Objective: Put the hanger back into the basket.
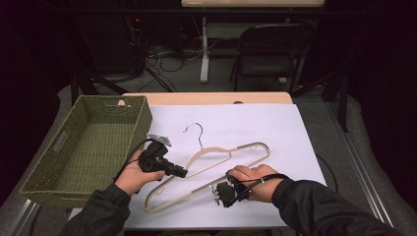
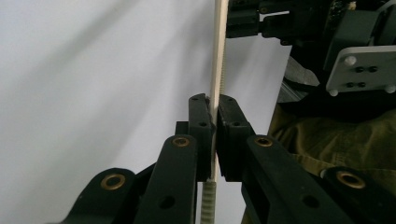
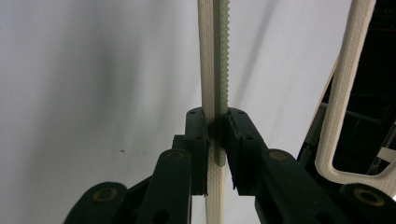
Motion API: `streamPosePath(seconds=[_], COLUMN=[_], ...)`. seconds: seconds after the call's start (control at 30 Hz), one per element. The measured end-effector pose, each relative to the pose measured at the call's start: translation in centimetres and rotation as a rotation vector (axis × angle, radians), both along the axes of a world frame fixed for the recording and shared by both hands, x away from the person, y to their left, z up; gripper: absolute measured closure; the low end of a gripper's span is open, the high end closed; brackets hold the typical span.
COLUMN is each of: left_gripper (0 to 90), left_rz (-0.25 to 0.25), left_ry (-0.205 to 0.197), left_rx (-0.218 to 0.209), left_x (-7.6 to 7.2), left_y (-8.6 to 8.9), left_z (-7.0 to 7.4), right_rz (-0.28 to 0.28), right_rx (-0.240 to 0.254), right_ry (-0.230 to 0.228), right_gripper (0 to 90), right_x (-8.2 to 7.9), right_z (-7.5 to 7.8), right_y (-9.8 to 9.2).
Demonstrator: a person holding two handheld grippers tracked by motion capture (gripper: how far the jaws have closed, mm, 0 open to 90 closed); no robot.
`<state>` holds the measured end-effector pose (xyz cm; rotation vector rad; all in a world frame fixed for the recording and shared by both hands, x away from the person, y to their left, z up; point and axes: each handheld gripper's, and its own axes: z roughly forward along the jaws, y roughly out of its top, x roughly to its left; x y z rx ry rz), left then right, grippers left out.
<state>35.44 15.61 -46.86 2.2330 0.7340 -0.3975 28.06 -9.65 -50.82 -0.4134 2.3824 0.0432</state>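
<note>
A cream plastic hanger [image 1: 209, 151] with a metal hook lies at an angle on the white sheet [image 1: 275, 128]. My left gripper [image 1: 183, 173] is shut on the hanger's left shoulder arm. In the left gripper view the thin cream bar [image 2: 217, 56] is pinched between the black jaws of the left gripper [image 2: 213, 123]. My right gripper [image 1: 220, 191] is shut on the ribbed bottom bar. That bar [image 3: 213, 56] runs straight up between the jaws of the right gripper [image 3: 215, 125], and another arm of the hanger [image 3: 345, 93] shows at the right.
A green woven basket [image 1: 143, 117] stands empty at the left, partly off the sheet. The wooden table edge [image 1: 206, 98] runs along the back. Beyond it are a dark folding chair [image 1: 273, 49] and cables on the floor.
</note>
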Motion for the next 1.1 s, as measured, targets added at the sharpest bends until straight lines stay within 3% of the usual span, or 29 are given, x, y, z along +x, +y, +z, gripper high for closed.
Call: streamPosePath(seconds=[0.03,0.2,0.27,0.33,0.43,0.8,1.0,1.1], left_gripper=[86.4,87.4,87.5,87.5,87.6,87.8,87.8,87.8], left_rz=[-0.007,-0.021,-0.029,-0.029,-0.033,-0.034,0.002,0.014], left_ry=[0.004,0.028,0.034,0.034,0.035,0.044,0.034,0.035], left_rx=[-0.004,-0.026,-0.028,-0.031,-0.043,-0.073,-0.059,-0.064], left_x=[0.0,0.05,0.06,0.01,0.02,-0.03,-0.07,-0.06], left_y=[0.0,-0.01,0.0,-0.04,0.02,0.23,0.42,0.55], left_z=[-0.02,-0.05,-0.05,-0.04,0.0,0.04,0.03,0.08], right_rz=[-0.018,0.006,-0.004,0.006,-0.01,-0.024,-0.042,-0.044], right_rx=[-0.028,0.002,-0.016,-0.004,-0.021,0.009,0.063,0.087], right_ry=[-0.006,0.008,0.003,0.011,0.01,0.023,-0.003,-0.011], right_gripper=[79.7,79.6,79.6,79.6,79.4,77.5,58.5,53.4], right_x=[-0.16,0.07,-0.06,0.01,-0.03,0.28,0.74,0.67], right_z=[0.16,-0.12,0.02,-0.06,0.08,0.2,0.61,0.84], right_y=[0.08,-0.01,0.0,-0.06,-0.02,-0.01,-0.12,-0.21])
